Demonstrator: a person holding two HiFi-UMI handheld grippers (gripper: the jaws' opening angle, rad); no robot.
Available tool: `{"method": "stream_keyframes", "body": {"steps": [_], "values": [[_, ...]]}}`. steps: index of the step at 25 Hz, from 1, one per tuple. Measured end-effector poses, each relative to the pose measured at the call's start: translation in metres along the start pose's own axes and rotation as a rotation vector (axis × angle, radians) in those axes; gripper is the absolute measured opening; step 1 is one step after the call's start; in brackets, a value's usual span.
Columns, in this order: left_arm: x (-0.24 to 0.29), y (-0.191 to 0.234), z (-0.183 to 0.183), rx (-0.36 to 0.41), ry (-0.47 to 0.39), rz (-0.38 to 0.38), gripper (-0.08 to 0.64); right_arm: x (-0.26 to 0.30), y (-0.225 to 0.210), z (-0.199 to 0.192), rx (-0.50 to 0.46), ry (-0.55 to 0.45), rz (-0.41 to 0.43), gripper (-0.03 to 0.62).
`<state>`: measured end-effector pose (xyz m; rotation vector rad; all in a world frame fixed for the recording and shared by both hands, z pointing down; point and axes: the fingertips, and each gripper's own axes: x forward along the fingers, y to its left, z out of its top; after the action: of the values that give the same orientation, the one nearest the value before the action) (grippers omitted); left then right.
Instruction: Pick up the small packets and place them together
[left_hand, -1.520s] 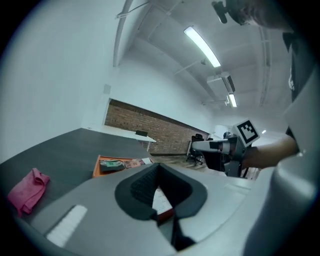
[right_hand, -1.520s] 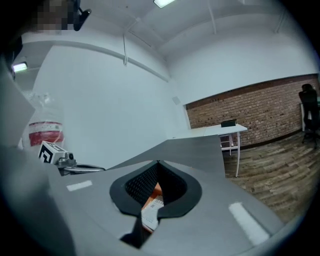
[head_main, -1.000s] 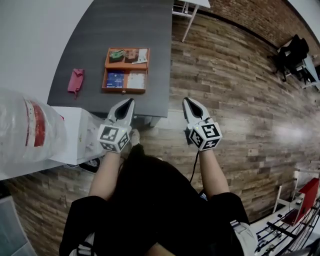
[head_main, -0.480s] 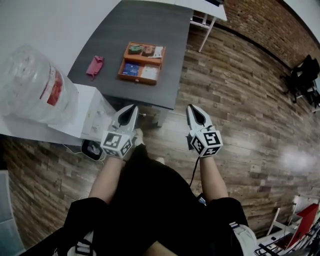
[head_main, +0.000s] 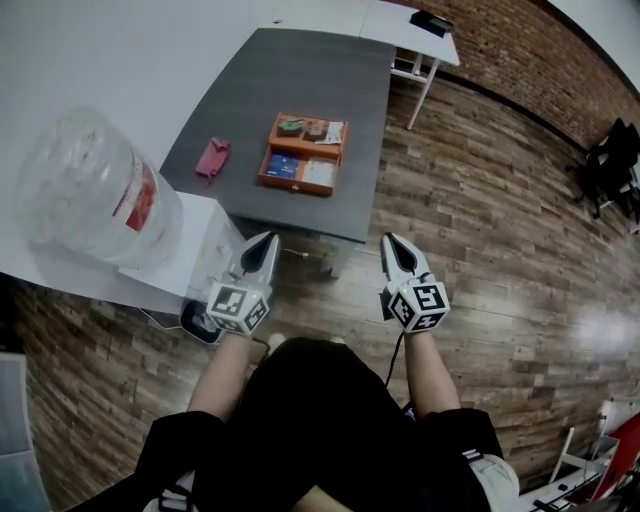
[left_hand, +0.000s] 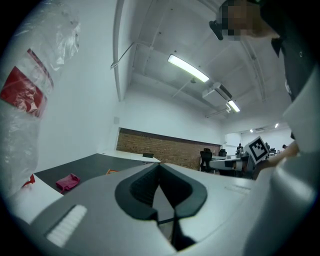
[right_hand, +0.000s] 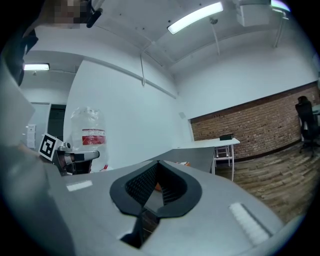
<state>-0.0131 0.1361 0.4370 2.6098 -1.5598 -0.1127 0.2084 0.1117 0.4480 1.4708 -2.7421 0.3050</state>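
An orange tray (head_main: 266, 181) with small packets in its compartments sits on the dark grey table (head_main: 300, 85): a blue packet (head_main: 284, 167), a white one (head_main: 320, 173), a green one (head_main: 291, 126) and others. A pink packet (head_main: 211, 157) lies on the table left of the tray, and shows as the pink packet (left_hand: 67, 182) in the left gripper view. My left gripper (head_main: 271, 238) and right gripper (head_main: 387, 240) are both shut and hold nothing. They hang over the wooden floor, short of the table's near edge.
A water dispenser with a large clear bottle (head_main: 90, 195) stands at the left, close to my left gripper. White desks (head_main: 360, 15) stand beyond the table. A brick wall (head_main: 540, 50) and dark chairs (head_main: 615, 160) are at the far right.
The table and tray have slid away and to the right in the head view. The water bottle has come further into sight at the left. Both grippers stay shut.
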Motion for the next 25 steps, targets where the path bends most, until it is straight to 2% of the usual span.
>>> {"method": "stream_keyframes", "body": {"steps": [3, 12, 25], "values": [[-0.003, 0.011, 0.005, 0.022, -0.005, -0.018, 0.000, 0.011, 0.011, 0.005, -0.002, -0.020, -0.010, 0.002], [-0.003, 0.040, 0.002, -0.003, -0.003, -0.036, 0.000, 0.029, 0.028, 0.008, -0.012, -0.020, -0.030, 0.002], [0.007, 0.039, 0.006, -0.020, -0.006, -0.097, 0.000, 0.030, 0.040, 0.014, -0.043, -0.027, -0.058, 0.002]]}}
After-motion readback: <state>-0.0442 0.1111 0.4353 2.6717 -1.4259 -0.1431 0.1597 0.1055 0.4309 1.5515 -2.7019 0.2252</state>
